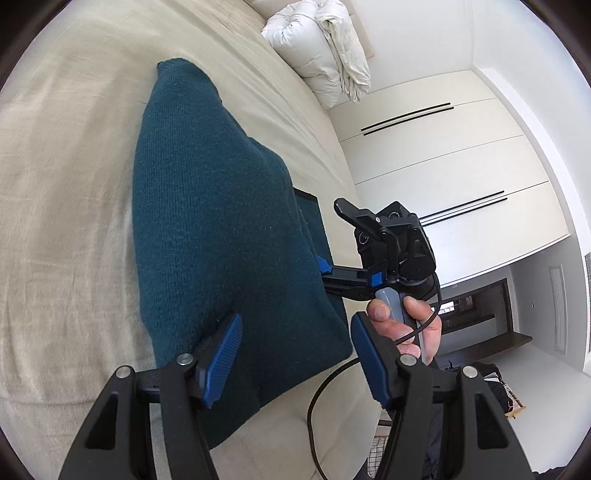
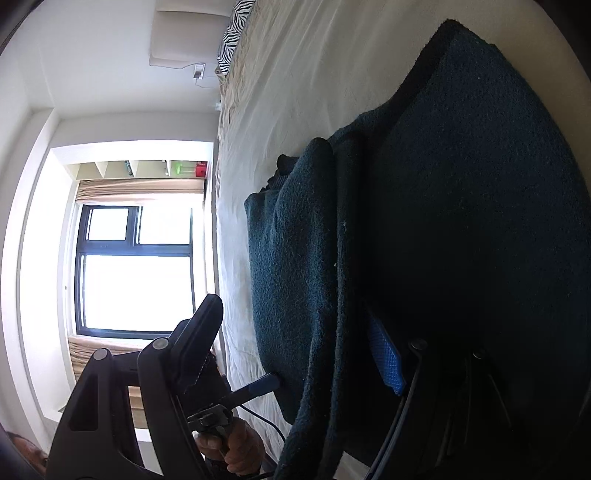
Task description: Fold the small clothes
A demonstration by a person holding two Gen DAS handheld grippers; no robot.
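Observation:
A dark teal knitted garment lies folded on the beige bed. My left gripper is open, its blue pads spread over the garment's near edge, one pad touching the fabric. My right gripper shows in the left wrist view at the garment's right edge, its blue tip against the fabric. In the right wrist view the garment fills the right side in stacked layers. My right gripper is open, one finger under or against the cloth, the other free on the left.
A white duvet is bunched at the far end of the bed. White wardrobe doors stand to the right. A bright window and a zebra-print pillow show in the right wrist view. A black cable hangs near the bed edge.

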